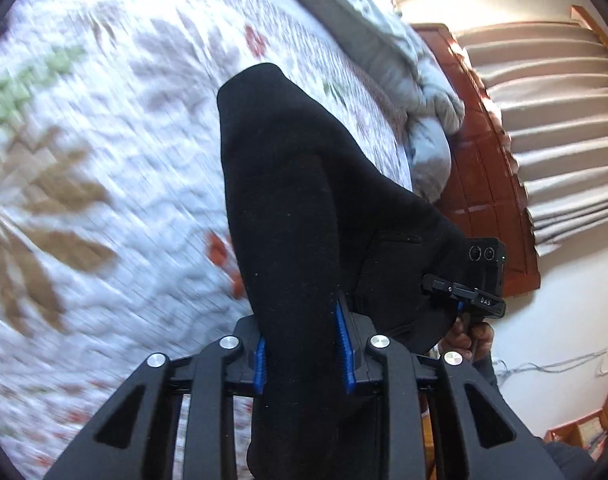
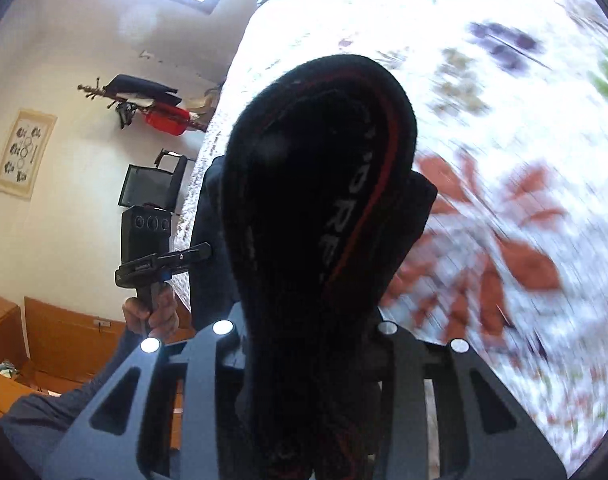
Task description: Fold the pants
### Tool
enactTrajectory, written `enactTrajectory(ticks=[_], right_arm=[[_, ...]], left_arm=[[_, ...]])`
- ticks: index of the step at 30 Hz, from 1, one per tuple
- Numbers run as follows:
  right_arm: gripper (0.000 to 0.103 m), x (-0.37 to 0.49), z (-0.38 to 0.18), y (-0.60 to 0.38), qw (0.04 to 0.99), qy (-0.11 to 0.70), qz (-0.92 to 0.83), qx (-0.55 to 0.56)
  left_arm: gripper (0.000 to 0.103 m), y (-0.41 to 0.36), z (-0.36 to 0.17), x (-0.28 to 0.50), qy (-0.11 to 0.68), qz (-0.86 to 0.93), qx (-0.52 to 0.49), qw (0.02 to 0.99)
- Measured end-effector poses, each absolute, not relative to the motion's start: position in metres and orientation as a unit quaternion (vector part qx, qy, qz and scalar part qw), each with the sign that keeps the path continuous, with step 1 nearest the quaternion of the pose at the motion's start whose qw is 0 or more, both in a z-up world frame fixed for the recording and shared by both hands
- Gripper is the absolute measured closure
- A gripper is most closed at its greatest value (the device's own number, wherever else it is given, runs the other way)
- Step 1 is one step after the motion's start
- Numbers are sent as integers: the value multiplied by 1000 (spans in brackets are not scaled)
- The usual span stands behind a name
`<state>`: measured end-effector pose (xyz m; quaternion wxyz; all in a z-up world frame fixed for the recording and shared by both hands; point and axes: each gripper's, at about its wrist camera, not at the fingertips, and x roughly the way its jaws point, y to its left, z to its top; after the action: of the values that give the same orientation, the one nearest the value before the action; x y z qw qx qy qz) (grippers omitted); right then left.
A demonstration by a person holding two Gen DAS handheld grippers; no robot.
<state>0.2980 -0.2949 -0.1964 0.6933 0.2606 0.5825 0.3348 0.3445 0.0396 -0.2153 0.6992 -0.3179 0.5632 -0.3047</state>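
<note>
Left wrist view looks steeply down along its fingers, close over the floral bedspread, with curtains beyond the bed's right edge. Right wrist view tilts likewise over the same bedspread; wall scroll off its left edge.

Bed covered by white quilted spread, leaf and flower print. Grey-blue duvet bunched along its far edge.

Black pants with red-striped, white-lettered waistband. White quilted bedspread, floral in brown, red, green, purple. Blue ribbed pads on black fingers. Pale grey duvet.
</note>
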Motion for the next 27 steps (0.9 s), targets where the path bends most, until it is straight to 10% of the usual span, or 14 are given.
enactTrajectory(ticks=[15,22,27], right_arm=[[70,472,-279,-124,641,633,361,240],[40,472,-299,-155,628,633,347,290],[50,478,-218,-203,723,543,319,286]], left_arm=[[75,218,-283,454,587,-211,-366,691],[42,233,-299,444,574,-220,-399,680],[27,269,-239,435,518,-181,-351,759]])
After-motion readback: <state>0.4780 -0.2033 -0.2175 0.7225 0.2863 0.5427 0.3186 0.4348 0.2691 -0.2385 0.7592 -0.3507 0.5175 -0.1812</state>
